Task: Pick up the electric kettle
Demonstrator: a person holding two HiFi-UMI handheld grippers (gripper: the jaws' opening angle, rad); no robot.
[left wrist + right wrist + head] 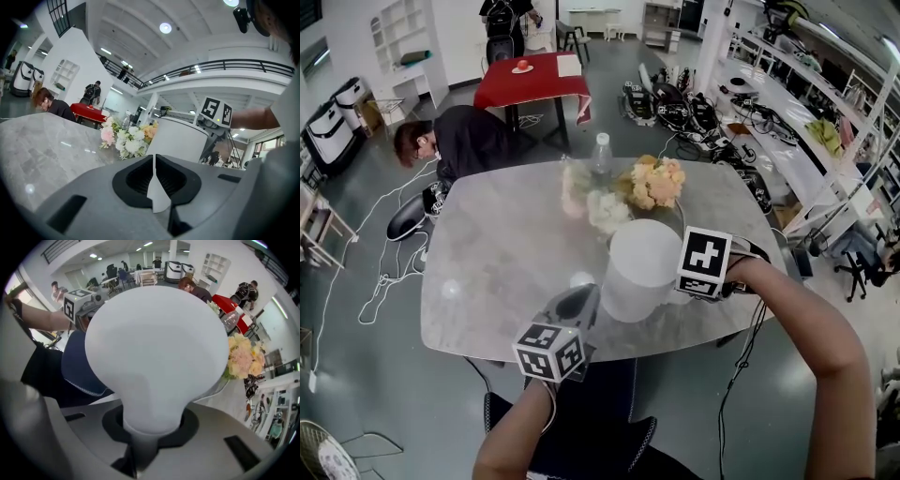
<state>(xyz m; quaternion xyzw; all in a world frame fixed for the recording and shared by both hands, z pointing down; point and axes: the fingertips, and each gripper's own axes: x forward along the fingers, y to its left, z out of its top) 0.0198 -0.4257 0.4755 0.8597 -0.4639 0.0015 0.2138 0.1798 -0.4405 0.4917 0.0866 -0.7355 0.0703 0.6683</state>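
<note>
A white electric kettle [639, 267] stands on the grey marble table [502, 234], near its front edge. My right gripper [688, 292] comes straight down at the kettle's right side, under its marker cube. In the right gripper view the round lid [154, 348] fills the picture and the white handle [140, 446] sits between the jaws of the right gripper [145, 430], with the pads against it. My left gripper [584, 298] lies low just left of the kettle, shut and holding nothing. In the left gripper view the left gripper [154, 176] points at the kettle's side [180, 140].
A bunch of pale flowers [652, 183] and a clear bottle [601, 155] stand behind the kettle. A person [459, 141] crouches on the floor beyond the table's far left. A red table [530, 80] is farther back, and a dark chair [572, 431] is at the near edge.
</note>
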